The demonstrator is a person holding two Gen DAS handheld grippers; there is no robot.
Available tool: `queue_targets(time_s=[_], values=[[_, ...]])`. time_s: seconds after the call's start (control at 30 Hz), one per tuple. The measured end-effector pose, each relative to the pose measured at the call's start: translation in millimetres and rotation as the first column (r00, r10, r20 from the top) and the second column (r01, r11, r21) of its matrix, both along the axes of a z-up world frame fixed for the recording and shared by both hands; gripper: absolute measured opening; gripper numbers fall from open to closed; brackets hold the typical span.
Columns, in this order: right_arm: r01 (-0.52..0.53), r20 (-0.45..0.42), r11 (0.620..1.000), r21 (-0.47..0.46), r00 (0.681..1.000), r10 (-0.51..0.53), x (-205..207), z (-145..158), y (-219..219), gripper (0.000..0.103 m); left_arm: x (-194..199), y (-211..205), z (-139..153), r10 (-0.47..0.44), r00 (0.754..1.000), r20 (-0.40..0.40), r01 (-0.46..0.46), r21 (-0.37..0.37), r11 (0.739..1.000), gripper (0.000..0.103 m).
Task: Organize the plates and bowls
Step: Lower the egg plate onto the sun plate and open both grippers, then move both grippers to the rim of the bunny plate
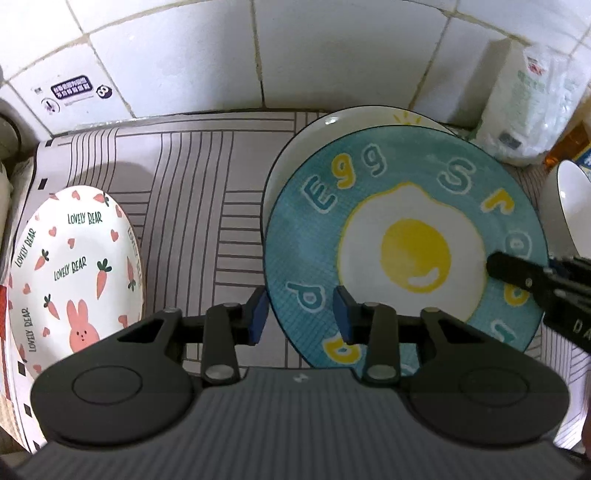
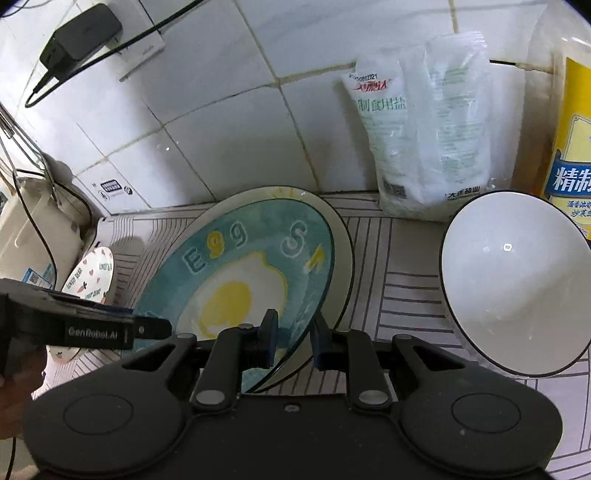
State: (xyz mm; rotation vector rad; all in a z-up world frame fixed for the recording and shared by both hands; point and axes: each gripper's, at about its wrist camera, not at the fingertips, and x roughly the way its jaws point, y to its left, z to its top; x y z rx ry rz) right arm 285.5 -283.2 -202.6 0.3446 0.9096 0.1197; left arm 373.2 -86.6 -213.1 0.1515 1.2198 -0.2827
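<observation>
A teal egg-print plate point(image 1: 406, 236) lies tilted over a cream plate point(image 1: 314, 140) on the striped mat. My right gripper point(image 2: 293, 338) has its jaws around the teal plate's point(image 2: 240, 280) near rim, with a small gap visible; it also shows at the plate's right edge in the left wrist view point(image 1: 517, 275). My left gripper point(image 1: 299, 314) is open, astride the teal plate's left rim without touching. A white bunny-and-carrot plate point(image 1: 74, 266) lies at the left. A white bowl point(image 2: 513, 280) sits tipped at the right.
The striped mat point(image 1: 192, 177) covers the counter below a white tiled wall point(image 1: 295, 48). Salt bags point(image 2: 424, 140) and a yellow oil bottle point(image 2: 569, 147) stand at the back right. A charger and cables point(image 2: 77, 33) hang at the upper left.
</observation>
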Motion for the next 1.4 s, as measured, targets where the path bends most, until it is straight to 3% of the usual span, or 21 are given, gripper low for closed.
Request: queue_targets(time_s=[0.1,0.2,0.4,0.53,0.7,0.9,1.0,1.13,1.4], values=[[0.005,-0.032,0.999,-0.052,0.999,-0.007,4,4,9,0.027,2,-2,0,0.0,1.0,-0.004,0.0,0.007,1.0,0.035],[-0.021,-0.055,0.985,-0.169,0.998,0.012,11,7,31,0.033,2,-3,-1,0.009,1.0,0.008,-0.009,0.016,1.0,0.034],[-0.001,-0.049,0.983,-0.183,0.999,-0.008,13,3,29,0.034,3,-3,-3,0.011,1.0,0.006,-0.011,0.016,1.0,0.033],[0.005,-0.048,0.977,-0.215,0.999,-0.016,13,5,33,0.034,8,5,-3,0.039,0.999,-0.008,-0.039,-0.014,0.999,0.026],[0.01,-0.064,0.94,-0.341,0.997,-0.034,9,2,48,0.035,3,3,-1,0.025,1.0,0.015,-0.025,-0.003,1.0,0.023],[0.033,-0.03,0.932,-0.362,0.998,-0.047,3,-8,49,0.034,-10,0,7,0.015,1.0,0.024,-0.014,-0.014,1.0,0.023],[0.04,-0.017,0.945,-0.324,0.999,-0.048,-5,-3,45,0.034,-20,0,18,-0.002,0.999,0.045,0.003,-0.014,1.0,0.023],[0.055,0.043,0.969,-0.242,0.998,-0.045,-24,12,36,0.034,-35,3,35,-0.031,0.997,0.071,0.031,-0.004,1.0,0.023],[0.038,0.164,0.974,-0.223,0.986,-0.001,-66,61,49,0.04,-73,20,81,-0.084,0.989,0.123,0.083,0.01,0.997,0.024]])
